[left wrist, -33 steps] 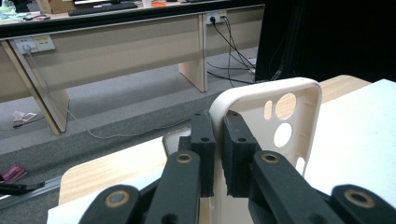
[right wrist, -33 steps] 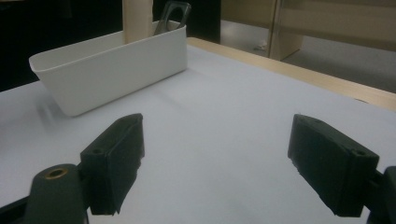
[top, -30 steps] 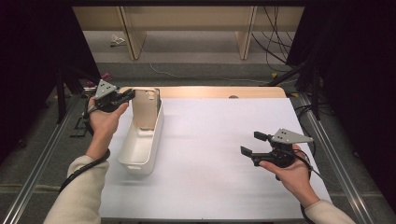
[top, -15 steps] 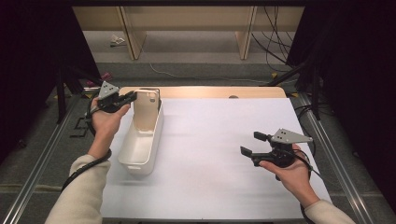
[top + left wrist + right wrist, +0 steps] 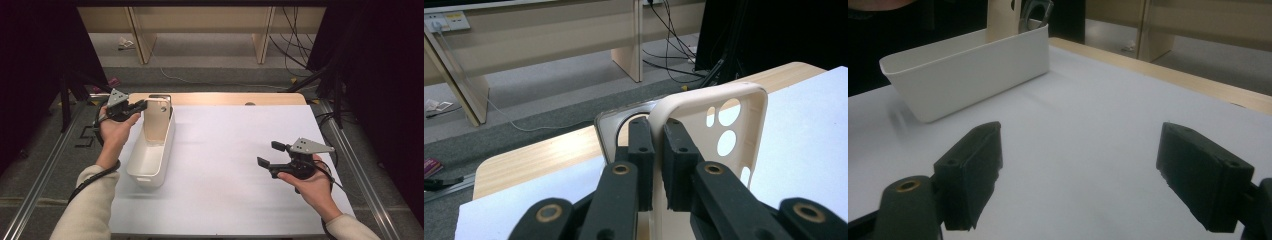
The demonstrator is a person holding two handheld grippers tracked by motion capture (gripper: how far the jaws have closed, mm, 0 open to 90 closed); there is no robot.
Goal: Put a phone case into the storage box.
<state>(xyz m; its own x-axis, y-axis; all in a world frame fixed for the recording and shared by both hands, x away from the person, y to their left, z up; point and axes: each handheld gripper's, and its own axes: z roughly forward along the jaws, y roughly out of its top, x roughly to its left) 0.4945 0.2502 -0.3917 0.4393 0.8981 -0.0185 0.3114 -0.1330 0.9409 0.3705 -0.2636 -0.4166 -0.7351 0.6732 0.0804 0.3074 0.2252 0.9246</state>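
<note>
On the white-covered wooden table [image 5: 225,165], grey floor beyond, I count one long white plastic bin [image 5: 152,155] holding one beige phone case [image 5: 156,120] and one grey phone case [image 5: 611,122]. My left gripper [image 5: 142,105] pinches the beige case's edge; my right gripper [image 5: 270,155] gapes wide, holding nothing.

A beige phone case [image 5: 156,121] with round camera holes stands upright at the far end of a white bin [image 5: 152,150] — its edge is pinched between the left gripper's [image 5: 658,150] pads.
</note>
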